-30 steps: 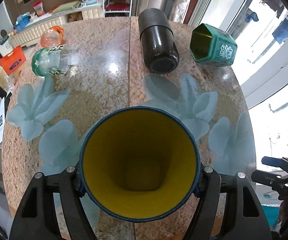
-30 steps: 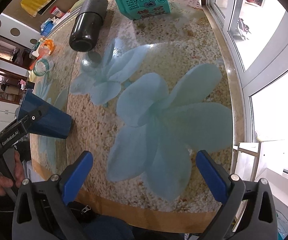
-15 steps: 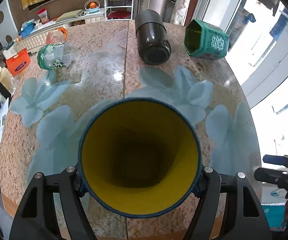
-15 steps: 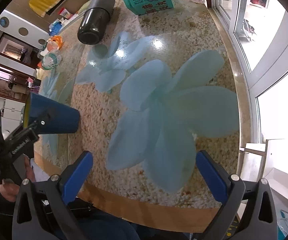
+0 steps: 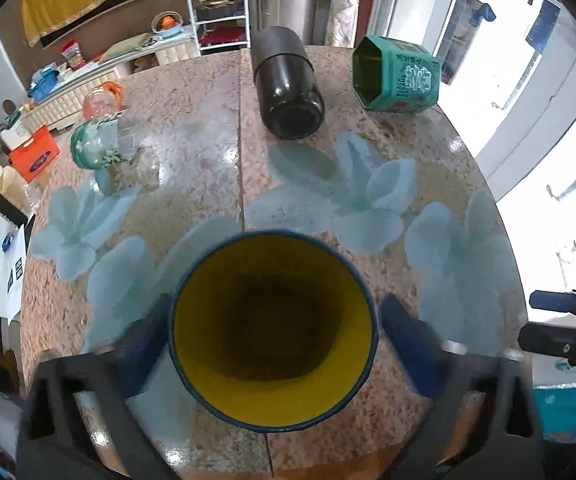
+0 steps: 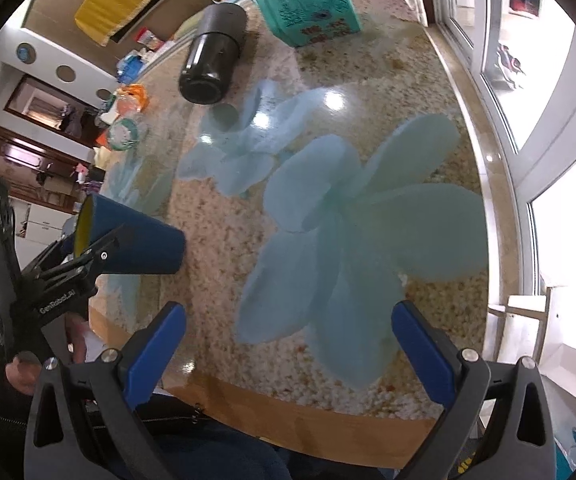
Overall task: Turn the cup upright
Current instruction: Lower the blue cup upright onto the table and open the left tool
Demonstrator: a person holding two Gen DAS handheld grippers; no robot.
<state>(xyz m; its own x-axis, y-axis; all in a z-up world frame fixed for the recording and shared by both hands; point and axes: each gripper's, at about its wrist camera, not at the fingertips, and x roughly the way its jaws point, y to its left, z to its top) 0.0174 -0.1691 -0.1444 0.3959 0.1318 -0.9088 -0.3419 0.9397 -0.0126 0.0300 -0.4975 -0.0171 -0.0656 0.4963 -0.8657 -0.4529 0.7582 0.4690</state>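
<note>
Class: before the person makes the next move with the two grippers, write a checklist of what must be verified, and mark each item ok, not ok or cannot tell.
1. Blue cup with yellow inside has its mouth up: ok.
2. Cup base flat on the speckled stone table: cannot tell; the base is hidden in the left wrist view.
3. Left gripper pads clear of the rim on both sides: ok, though blurred.
4. Right gripper open, empty, away from the cup: ok.
5. Black cylinder lying on its side and green hexagonal tin well apart from the cup: ok.
</note>
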